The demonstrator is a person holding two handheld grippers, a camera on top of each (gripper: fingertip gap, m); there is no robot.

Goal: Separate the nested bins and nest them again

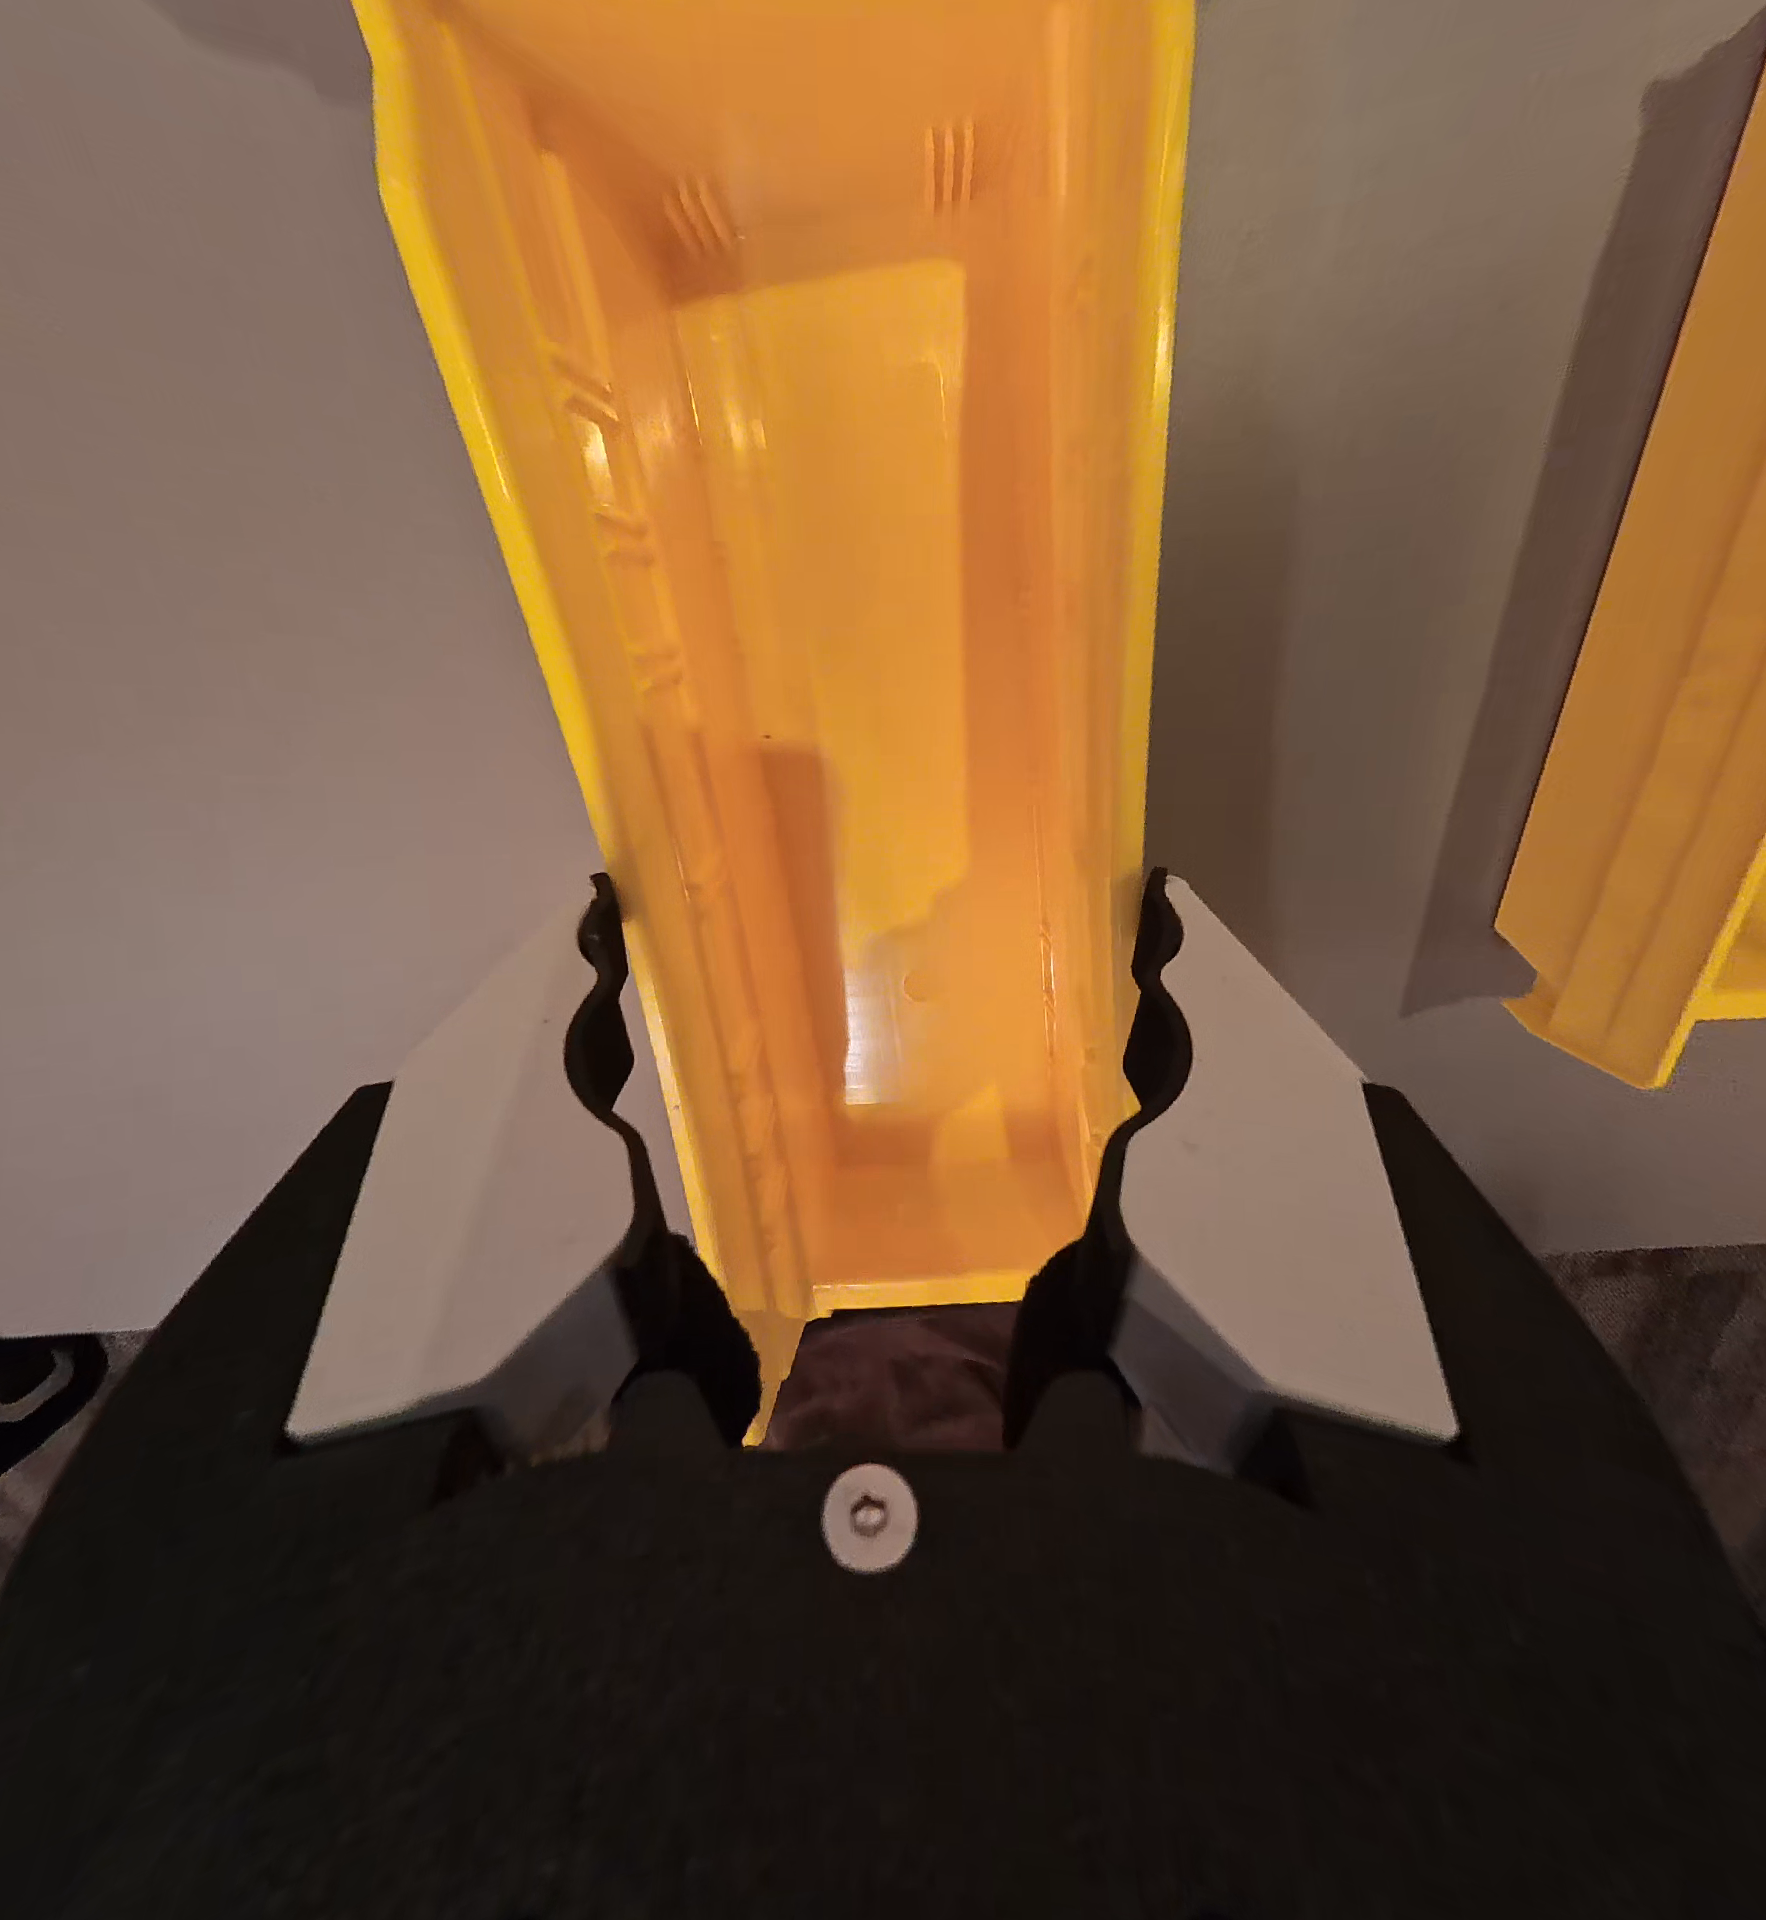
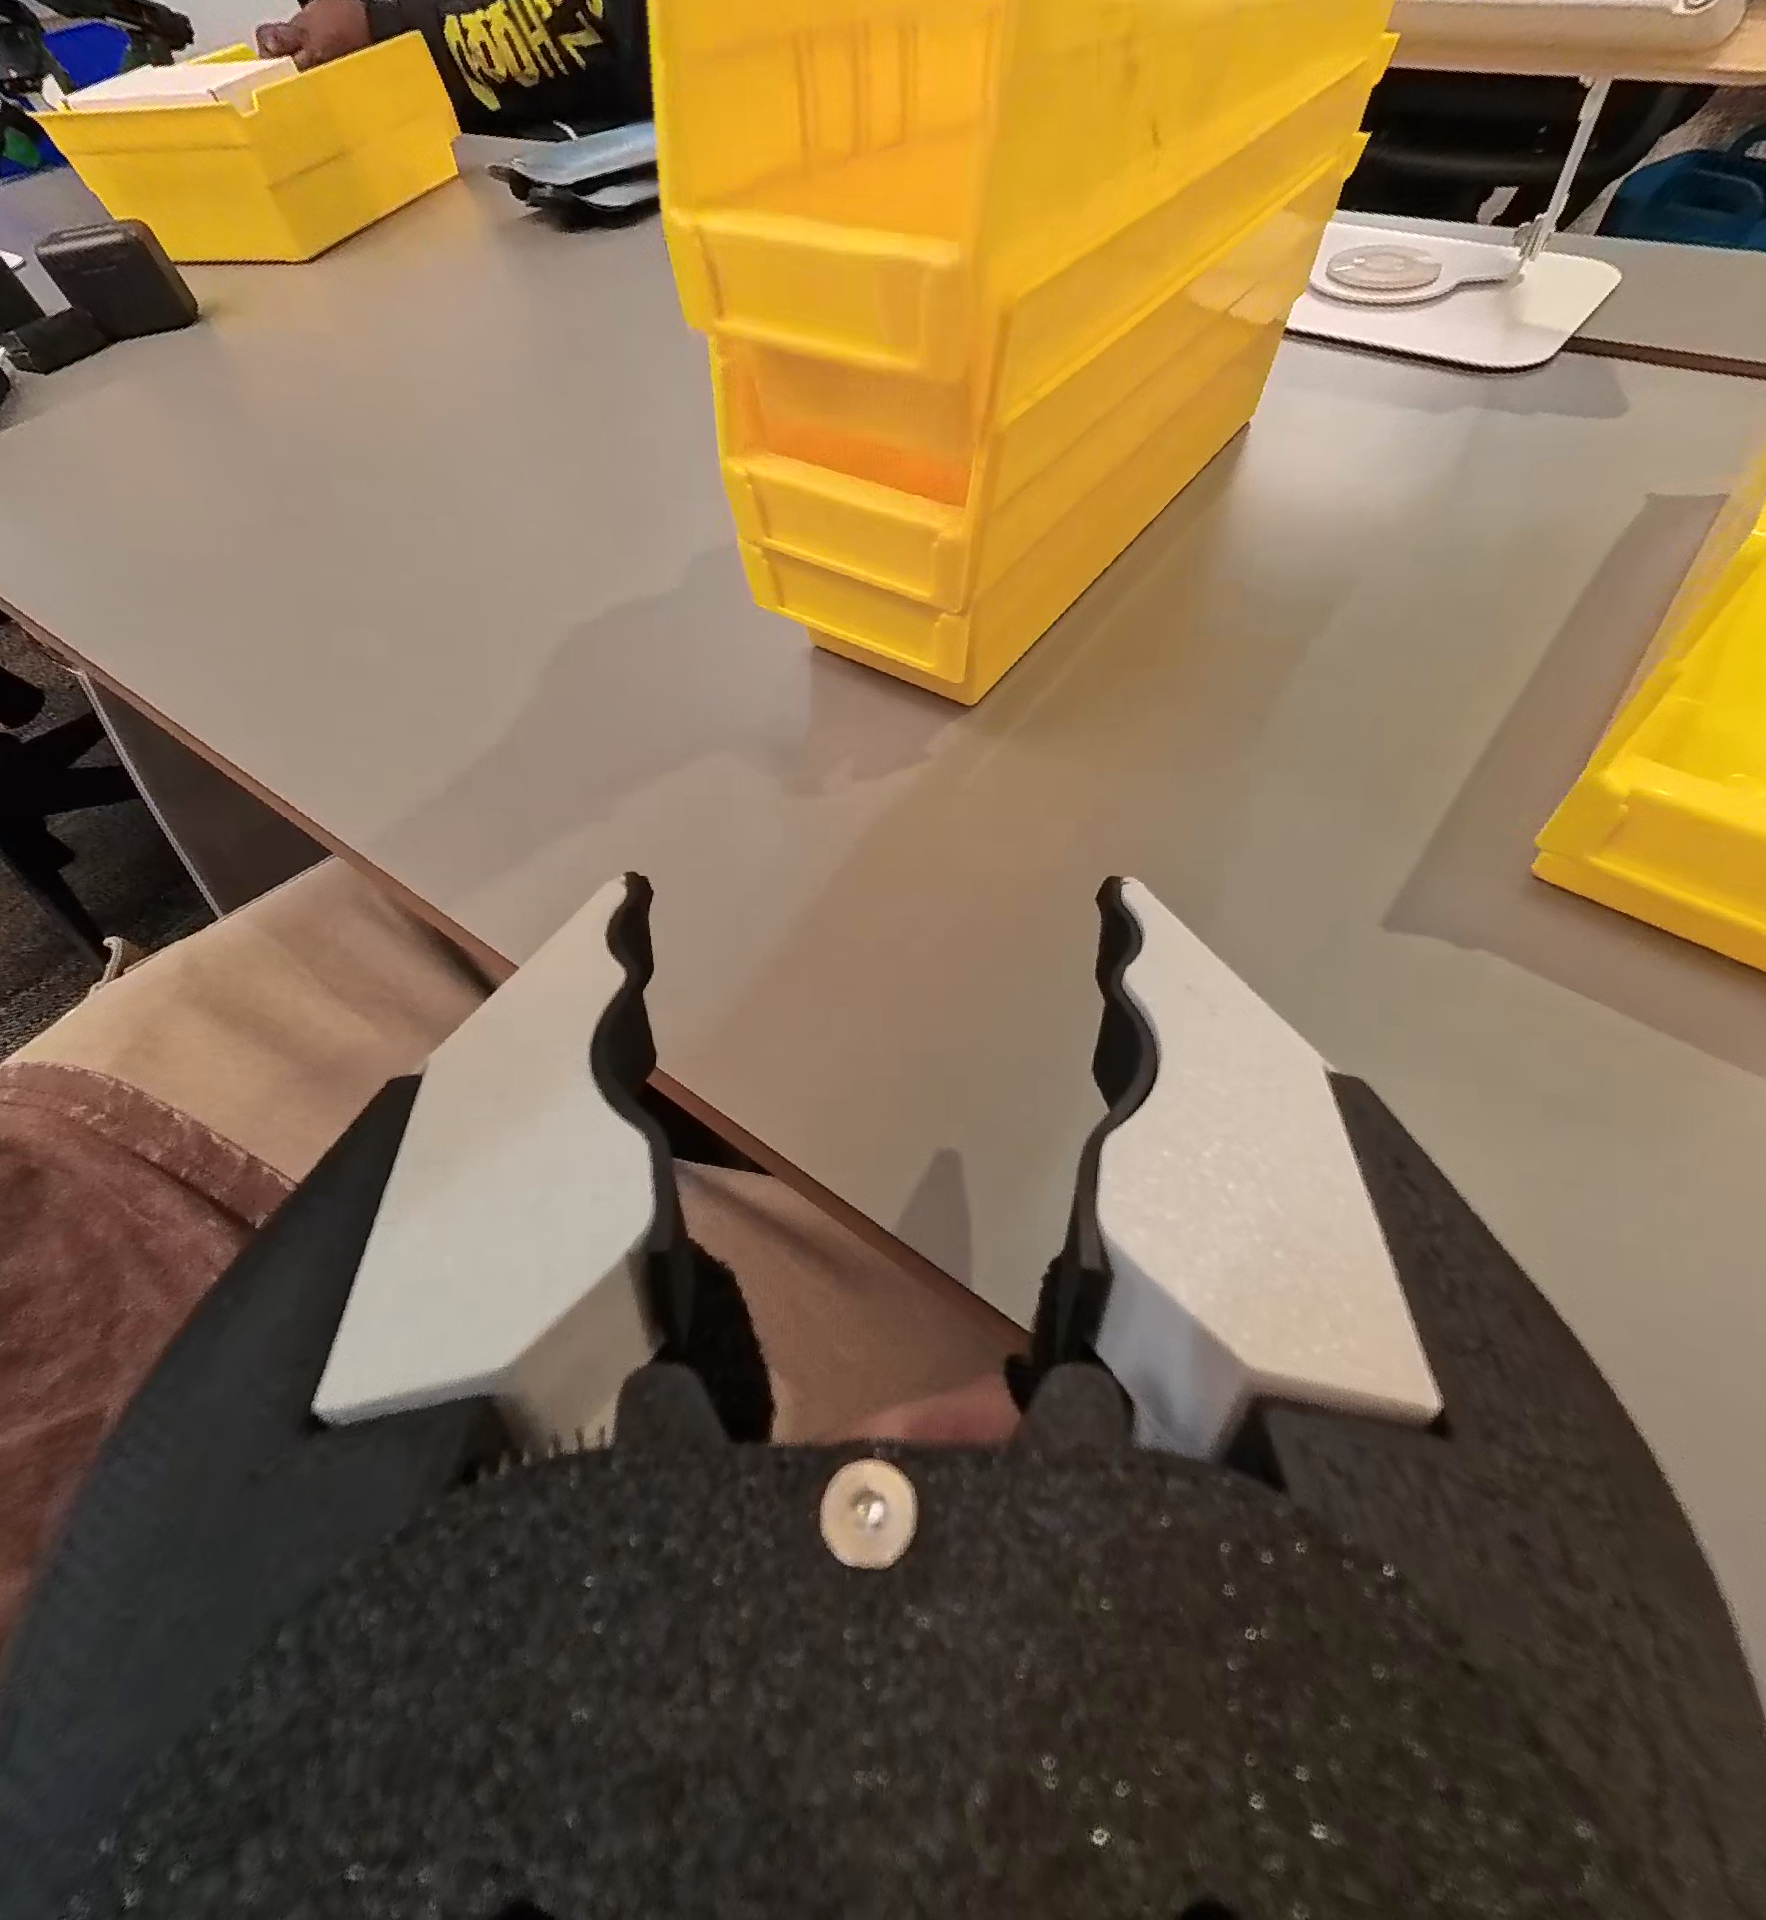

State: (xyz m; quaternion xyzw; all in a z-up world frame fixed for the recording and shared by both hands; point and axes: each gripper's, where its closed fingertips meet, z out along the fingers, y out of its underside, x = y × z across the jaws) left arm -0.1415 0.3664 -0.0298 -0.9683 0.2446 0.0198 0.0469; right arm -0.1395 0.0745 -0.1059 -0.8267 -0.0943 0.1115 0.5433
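Note:
In the left wrist view I look down into a long yellow bin. My left gripper straddles its near end, with a pad against each outer side wall, shut on it. A second yellow bin lies apart on the table to the right. In the right wrist view a stack of several nested yellow bins stands mid-table. Its top bin sits raised above the others and runs out of the frame. My right gripper is open and empty over the table's near edge, well short of the stack.
The grey table has a separate yellow bin at the right edge. Another yellow bin holding a white box sits at the back left, with a person behind it. Black devices sit far left and a white stand base back right.

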